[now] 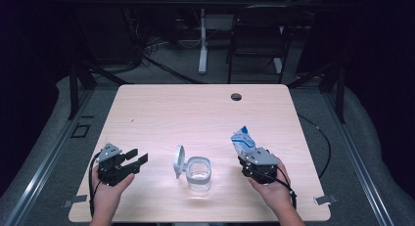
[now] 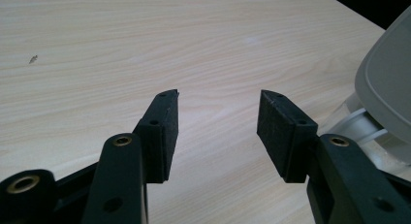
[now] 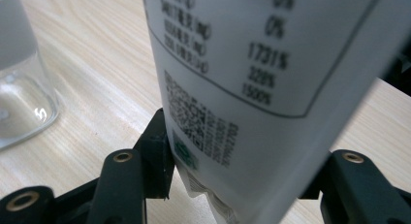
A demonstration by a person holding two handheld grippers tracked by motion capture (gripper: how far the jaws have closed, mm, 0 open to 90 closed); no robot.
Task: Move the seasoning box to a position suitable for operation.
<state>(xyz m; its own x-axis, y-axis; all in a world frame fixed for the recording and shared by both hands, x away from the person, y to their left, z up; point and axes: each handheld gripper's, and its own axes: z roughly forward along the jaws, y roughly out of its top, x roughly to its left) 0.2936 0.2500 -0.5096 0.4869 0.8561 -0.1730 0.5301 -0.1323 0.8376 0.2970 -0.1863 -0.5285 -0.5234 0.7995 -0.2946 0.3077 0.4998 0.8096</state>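
Note:
A clear square container point(image 1: 199, 173) stands at the front middle of the table, its grey lid point(image 1: 179, 161) flipped up on its left side. My right gripper point(image 1: 248, 157) is shut on a white and blue pouch point(image 1: 243, 139), which sticks up out of the jaws just right of the container. Up close the pouch point(image 3: 252, 88) shows printed black text and sits squeezed between the two jaws, with the container point(image 3: 22, 88) at the left edge. My left gripper point(image 1: 135, 158) rests open to the left of the container, nothing between its fingers point(image 2: 165, 132), and the lid point(image 2: 385, 83) shows at its right.
The light wooden table point(image 1: 195, 113) has a cable hole point(image 1: 236, 96) near its far edge. A dark chair point(image 1: 257, 35) and a white table leg point(image 1: 202, 40) stand on the floor beyond. Tape marks sit at the table's two front corners.

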